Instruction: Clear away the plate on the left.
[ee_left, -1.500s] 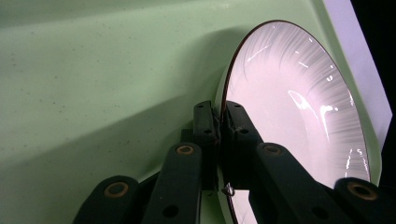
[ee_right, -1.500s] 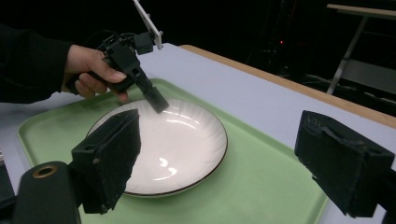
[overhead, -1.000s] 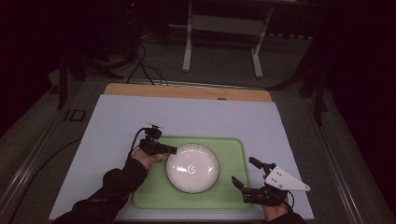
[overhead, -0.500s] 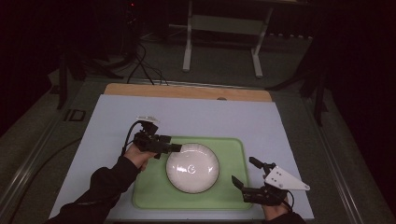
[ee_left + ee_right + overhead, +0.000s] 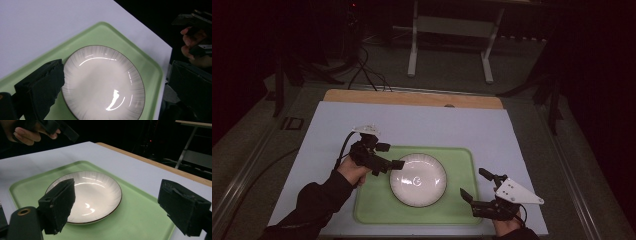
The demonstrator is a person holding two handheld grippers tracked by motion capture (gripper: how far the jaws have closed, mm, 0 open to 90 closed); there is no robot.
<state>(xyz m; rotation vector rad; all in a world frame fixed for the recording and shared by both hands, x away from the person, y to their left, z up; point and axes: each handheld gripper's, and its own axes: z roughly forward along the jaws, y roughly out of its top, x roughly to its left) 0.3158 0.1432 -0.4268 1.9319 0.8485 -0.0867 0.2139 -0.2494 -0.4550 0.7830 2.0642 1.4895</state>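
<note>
Plate: a white plate (image 5: 418,180) with a thin dark rim lies flat in the middle of a green tray (image 5: 367,210) on the bench (image 5: 462,125); it looks empty.

Left gripper: the left gripper (image 5: 398,164) hovers at the plate's left edge, over the tray's left part. In the left gripper view one jaw sits at the rim and the other stands far off at the right edge, so the jaws look wide, though the high view is too small to confirm it. It holds nothing.

Right gripper: the right gripper (image 5: 475,186) sits at the tray's right edge, near the plate but apart from it, jaws wide and empty.

Risk, slipping: the plate is glazed and its rim is shallow, so a pinch on the rim alone would probably slide off.

Risk, tipping: a lift by one edge would likely tilt the plate and let it drop back on the tray.

Risk, pushing: a jaw coming in low against the rim could shove the plate across the smooth tray instead of getting under it.

Risk, tray: pressing down at the tray's edge could shift the tray on the bench.
</note>
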